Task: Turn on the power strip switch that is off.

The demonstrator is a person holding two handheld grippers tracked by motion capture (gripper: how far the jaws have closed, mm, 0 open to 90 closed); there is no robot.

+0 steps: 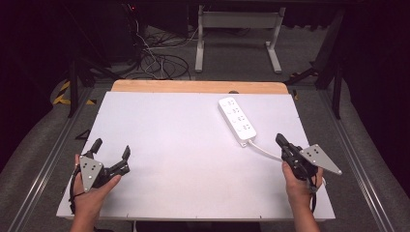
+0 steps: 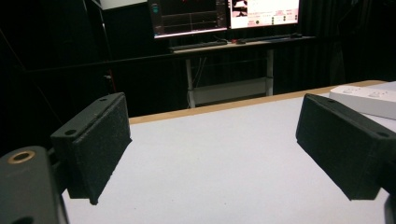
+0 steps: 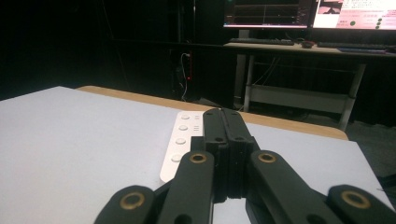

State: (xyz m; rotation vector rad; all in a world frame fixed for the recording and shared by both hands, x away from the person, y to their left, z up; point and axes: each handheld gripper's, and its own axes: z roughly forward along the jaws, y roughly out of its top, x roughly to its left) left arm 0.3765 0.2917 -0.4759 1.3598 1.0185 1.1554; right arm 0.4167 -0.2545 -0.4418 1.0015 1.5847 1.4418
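White table, power strip apparently unplugged.

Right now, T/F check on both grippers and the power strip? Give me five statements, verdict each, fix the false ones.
1. The left gripper has its jaws spread wide with nothing between them. True.
2. The right gripper is open. False: its jaws are pressed together with nothing in them.
3. The power strip lies on the far right part of the white table, nearer the right gripper. True.
4. The left gripper is touching the power strip. False: it sits at the near left of the table, well apart from the strip.
5. The strip's white cable runs from its near end toward the right gripper. True.
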